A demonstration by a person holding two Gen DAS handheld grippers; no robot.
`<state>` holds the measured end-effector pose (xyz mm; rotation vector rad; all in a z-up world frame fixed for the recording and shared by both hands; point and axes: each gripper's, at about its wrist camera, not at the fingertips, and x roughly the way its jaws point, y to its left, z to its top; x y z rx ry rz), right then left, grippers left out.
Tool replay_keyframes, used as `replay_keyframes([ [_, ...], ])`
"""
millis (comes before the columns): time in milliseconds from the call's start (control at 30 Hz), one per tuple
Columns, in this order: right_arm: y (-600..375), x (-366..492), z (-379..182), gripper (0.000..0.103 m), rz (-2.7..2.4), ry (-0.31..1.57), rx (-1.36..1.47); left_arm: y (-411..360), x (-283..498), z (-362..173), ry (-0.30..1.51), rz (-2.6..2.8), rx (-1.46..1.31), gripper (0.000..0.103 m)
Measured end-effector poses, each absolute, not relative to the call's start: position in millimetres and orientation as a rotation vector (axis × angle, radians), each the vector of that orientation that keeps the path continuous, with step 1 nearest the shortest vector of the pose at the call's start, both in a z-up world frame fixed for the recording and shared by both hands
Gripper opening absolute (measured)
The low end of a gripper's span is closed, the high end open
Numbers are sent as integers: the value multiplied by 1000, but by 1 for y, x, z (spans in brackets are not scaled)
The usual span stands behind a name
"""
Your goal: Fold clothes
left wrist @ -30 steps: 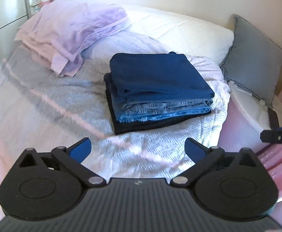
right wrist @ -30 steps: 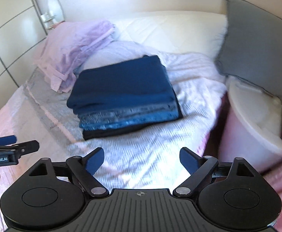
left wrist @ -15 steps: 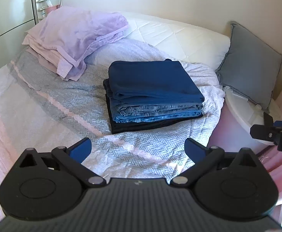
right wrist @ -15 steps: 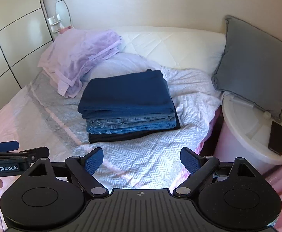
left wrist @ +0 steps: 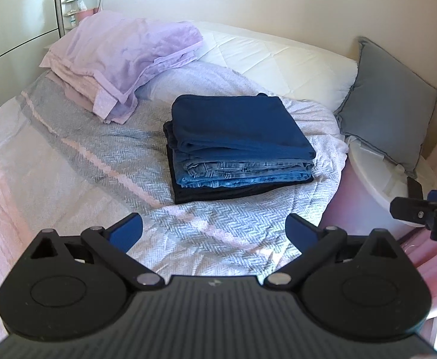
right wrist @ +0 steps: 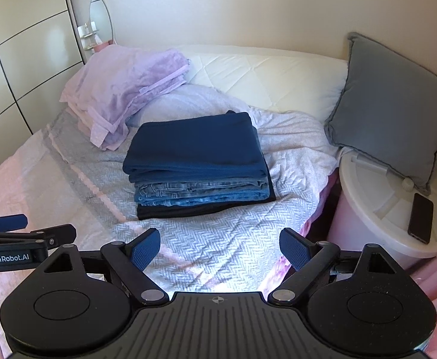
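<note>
The folded stack (left wrist: 236,146) lay squared on the bed (left wrist: 104,161); both tools, left tool (left wrist: 214,230) and right tool (right wrist: 219,249), hung spread and empty. Recommended: lift both tools clear together, leaving stack edges undisturbed

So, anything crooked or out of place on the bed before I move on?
Nothing stands out. The folded stack sits squarely on the bedspread; only the lilac bedding behind it is loosely heaped. Both grippers are open and empty.

Neat folded clothes stack (left wrist: 236,146) (right wrist: 200,164) lies flat ahead of both open tongs: navy on top, jeans, black underneath.
</note>
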<state>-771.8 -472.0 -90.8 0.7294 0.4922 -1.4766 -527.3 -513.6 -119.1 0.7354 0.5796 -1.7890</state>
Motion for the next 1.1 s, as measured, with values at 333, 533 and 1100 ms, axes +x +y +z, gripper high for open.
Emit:
replay_keyframes([
  [333, -464, -757, -94, 90, -1469, 529, 725, -508, -525, -122, 561, -1780, 736, 101],
  [533, -459, -747, -92, 90, -1492, 540, 680, -506, -523, -120, 550, -1784, 722, 101],
  [1100, -453, -735, -93, 90, -1488, 545, 644, -497, -529, -115, 483, -1799, 695, 101],
])
